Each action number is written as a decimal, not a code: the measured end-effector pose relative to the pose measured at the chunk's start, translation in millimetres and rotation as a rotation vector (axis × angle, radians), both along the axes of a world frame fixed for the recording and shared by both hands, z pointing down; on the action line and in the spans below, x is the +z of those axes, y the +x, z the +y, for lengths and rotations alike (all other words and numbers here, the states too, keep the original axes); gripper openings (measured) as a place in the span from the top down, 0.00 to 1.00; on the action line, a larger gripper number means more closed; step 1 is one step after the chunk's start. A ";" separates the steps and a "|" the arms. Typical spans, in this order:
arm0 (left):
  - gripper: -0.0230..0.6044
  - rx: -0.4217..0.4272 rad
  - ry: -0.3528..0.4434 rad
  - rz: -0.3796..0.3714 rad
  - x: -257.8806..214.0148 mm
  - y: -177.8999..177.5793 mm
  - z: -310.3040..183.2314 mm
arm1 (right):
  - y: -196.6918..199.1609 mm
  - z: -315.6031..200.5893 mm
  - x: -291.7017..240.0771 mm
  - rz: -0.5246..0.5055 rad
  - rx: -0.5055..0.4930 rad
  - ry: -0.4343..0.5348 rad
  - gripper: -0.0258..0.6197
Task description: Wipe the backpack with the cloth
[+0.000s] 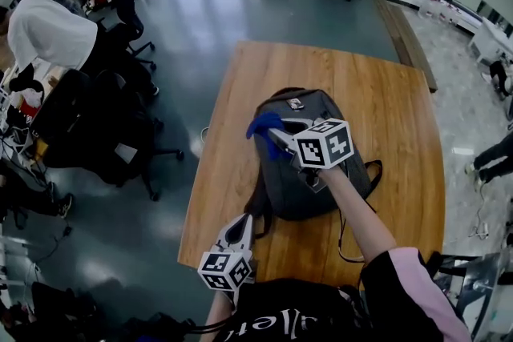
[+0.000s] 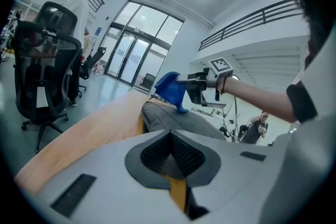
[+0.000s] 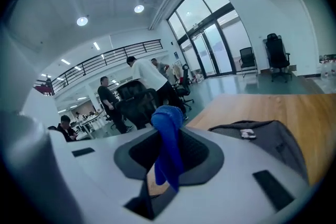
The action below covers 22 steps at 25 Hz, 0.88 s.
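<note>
Office chairs [image 1: 104, 120] crowd the floor left of the wooden table [image 1: 393, 108]. The left gripper [image 1: 240, 227] hovers at the table's near edge, just beside the backpack's lower corner, its jaws together on nothing. The grey backpack [image 1: 296, 188] lies flat mid-table. The right gripper [image 1: 276, 136] pinches the blue cloth [image 1: 263, 124] over the bag's upper part. Bare wood lies to the right.
</note>
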State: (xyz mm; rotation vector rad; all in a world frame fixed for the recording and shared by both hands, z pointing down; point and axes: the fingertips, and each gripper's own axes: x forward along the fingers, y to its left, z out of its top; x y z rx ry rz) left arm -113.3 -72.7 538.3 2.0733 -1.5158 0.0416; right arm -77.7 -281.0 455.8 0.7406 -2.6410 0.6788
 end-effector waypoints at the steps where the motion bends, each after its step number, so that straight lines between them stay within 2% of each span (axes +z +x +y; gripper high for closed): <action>1: 0.97 -0.005 0.000 0.003 0.5 -4.6 -0.3 | -14.7 3.2 8.3 0.010 -0.017 -0.015 0.83; 4: 0.97 -0.016 -0.005 0.008 3.5 -16.7 -0.8 | -44.5 7.3 37.2 0.059 -0.051 -0.058 0.83; 8: 0.97 -0.017 -0.009 0.017 6.6 -22.2 -1.2 | -40.8 -0.2 63.3 0.118 -0.035 -0.094 0.83; 15: 0.97 0.000 -0.013 0.019 10.6 -27.0 -11.0 | 14.7 -34.4 56.8 0.102 0.087 -0.095 0.83; 22: 0.97 0.044 0.000 0.014 6.7 -11.3 -25.3 | 90.4 -71.6 46.5 0.099 0.222 -0.073 0.83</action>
